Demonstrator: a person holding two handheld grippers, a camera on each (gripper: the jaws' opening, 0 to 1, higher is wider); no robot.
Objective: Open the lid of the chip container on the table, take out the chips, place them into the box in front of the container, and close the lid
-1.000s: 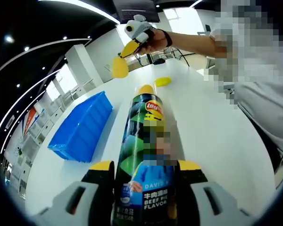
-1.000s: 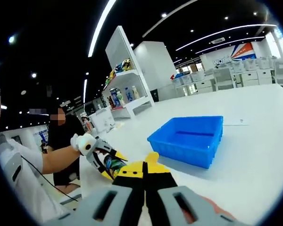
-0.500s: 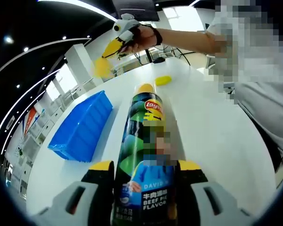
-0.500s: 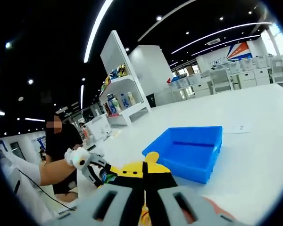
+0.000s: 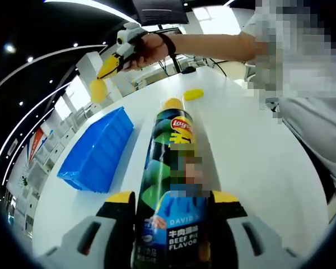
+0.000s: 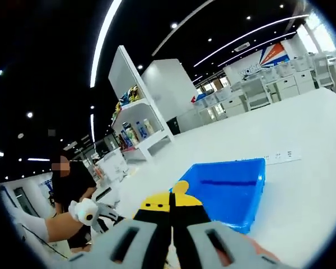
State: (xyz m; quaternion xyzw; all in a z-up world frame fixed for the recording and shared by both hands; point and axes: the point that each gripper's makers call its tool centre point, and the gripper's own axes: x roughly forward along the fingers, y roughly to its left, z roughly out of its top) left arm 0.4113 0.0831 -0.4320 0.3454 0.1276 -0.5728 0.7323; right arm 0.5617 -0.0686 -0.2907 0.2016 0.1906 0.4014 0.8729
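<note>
Chip can point(image 5: 171, 185) is lying on the table point(image 5: 252, 157), and we are clamping its base between the jaws of our left gripper point(image 5: 171, 204); its mouth is pointing toward the yellow lid point(image 5: 193, 96), lying beyond it; the blue box point(image 5: 96, 151) is sitting left of the can; our right gripper point(image 6: 172, 203) is pinching a chip point(image 6: 181, 186), jaws closed, above the box point(image 6: 227, 188).

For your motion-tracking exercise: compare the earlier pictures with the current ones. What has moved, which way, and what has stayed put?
The right claw, shut on a yellow chip, has swung from above the chip can towards the blue box; in its own view the box now lies straight ahead. Unchanged: the left claw stays clamped on the can, the lid lies on the table, and the box has not moved.
</note>
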